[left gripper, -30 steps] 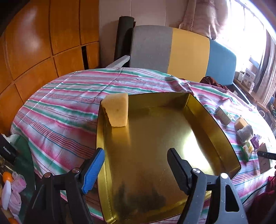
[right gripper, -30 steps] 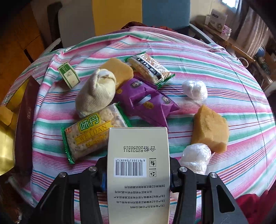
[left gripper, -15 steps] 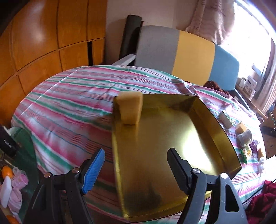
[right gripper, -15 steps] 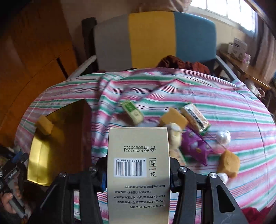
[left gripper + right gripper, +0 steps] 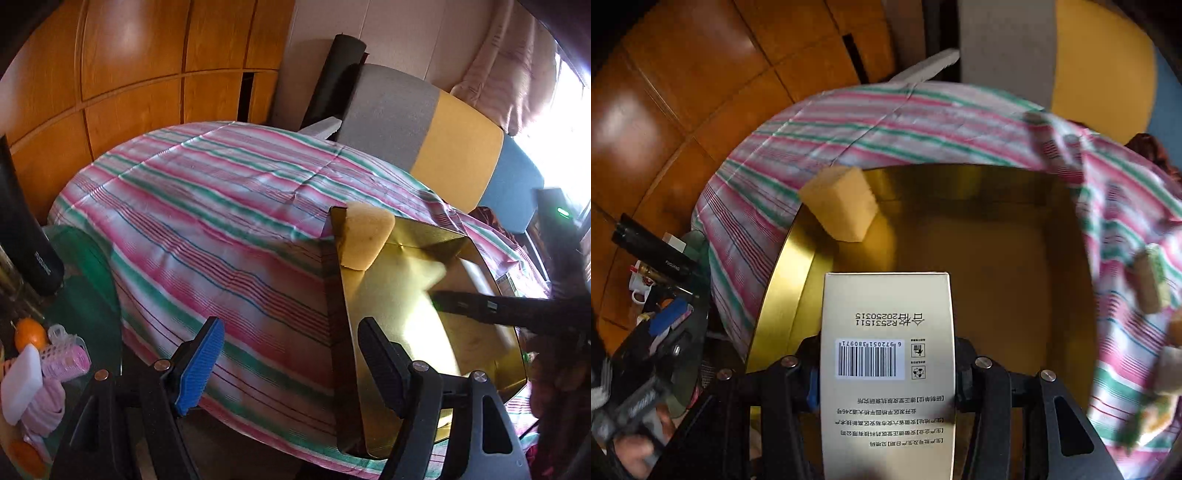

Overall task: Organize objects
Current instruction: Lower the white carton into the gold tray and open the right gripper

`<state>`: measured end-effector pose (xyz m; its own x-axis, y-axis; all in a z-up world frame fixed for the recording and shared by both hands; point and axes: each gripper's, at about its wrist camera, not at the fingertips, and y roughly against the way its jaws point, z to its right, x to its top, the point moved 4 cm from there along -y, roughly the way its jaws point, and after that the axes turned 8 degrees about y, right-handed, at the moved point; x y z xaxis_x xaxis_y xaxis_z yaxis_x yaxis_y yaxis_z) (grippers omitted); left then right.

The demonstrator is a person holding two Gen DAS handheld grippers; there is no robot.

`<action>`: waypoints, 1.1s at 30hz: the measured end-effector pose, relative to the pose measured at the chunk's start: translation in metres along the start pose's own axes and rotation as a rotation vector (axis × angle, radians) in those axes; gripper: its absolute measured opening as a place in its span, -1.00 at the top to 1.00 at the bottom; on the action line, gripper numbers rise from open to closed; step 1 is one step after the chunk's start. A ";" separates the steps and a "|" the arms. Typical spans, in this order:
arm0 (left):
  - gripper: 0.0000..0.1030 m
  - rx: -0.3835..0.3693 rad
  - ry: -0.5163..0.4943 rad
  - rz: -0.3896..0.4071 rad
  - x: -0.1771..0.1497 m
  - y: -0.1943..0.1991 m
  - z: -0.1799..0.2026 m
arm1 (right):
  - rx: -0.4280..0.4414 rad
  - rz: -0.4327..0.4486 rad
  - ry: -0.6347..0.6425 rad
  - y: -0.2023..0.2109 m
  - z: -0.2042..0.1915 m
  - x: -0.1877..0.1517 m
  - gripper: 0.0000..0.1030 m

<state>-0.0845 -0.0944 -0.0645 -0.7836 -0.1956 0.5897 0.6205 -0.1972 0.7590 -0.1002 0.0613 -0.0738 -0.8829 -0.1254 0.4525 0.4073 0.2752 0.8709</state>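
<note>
Your right gripper (image 5: 886, 373) is clenched on the cream carton (image 5: 886, 369), which stands between both fingers with its barcode face toward the camera and its free end reaching forward over the gold tray (image 5: 979, 258). Whether the carton touches the tray floor cannot be determined from this view. Your left gripper (image 5: 291, 354) is released and holds nothing; its blue-padded finger (image 5: 201, 365) sits over the striped tablecloth (image 5: 221, 221), and its black finger (image 5: 380, 365) sits over the near left edge of the tray (image 5: 406, 295). Inside the tray, the yellow sponge block (image 5: 842, 203) rests in the far left corner, against the rim, well ahead of the carton and clear of it. In the left wrist view the same sponge (image 5: 365, 236) leans on the tray's far corner, and a dark bar that appears to be your right tool (image 5: 498, 306) crosses above the tray from the right. To the right of the tray, several small packets (image 5: 1152, 280) lie on the cloth, blurred beyond identification. To the left, below the table edge, a black bottle (image 5: 26, 236), an orange (image 5: 31, 332) and pink items (image 5: 62, 362) sit on a glass surface. Beyond the table stands a chair with a grey, yellow and blue back (image 5: 424, 129), and behind it wood panelling (image 5: 129, 74).
</note>
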 end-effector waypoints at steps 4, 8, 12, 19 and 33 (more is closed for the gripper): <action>-0.47 -0.005 0.033 -0.026 -0.002 -0.009 -0.009 | 0.001 -0.046 -0.011 -0.039 -0.018 0.021 0.02; -0.47 -0.003 0.052 -0.033 0.000 -0.012 -0.013 | 0.021 -0.051 -0.071 -0.059 -0.024 0.043 -0.01; -0.47 -0.008 0.052 -0.035 -0.002 -0.012 -0.012 | 0.126 -0.054 -0.181 -0.074 -0.024 0.053 -0.30; -0.47 0.005 0.023 -0.046 -0.008 -0.016 -0.007 | 0.186 -0.037 -0.201 -0.069 -0.027 0.042 -0.30; -0.47 0.011 -0.039 0.005 -0.009 -0.003 0.008 | 0.223 0.070 -0.148 -0.034 -0.035 0.031 -0.70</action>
<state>-0.0793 -0.0842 -0.0699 -0.7811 -0.1586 0.6040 0.6244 -0.1860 0.7586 -0.1335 0.0149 -0.0824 -0.8855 0.0378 0.4631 0.4219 0.4830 0.7673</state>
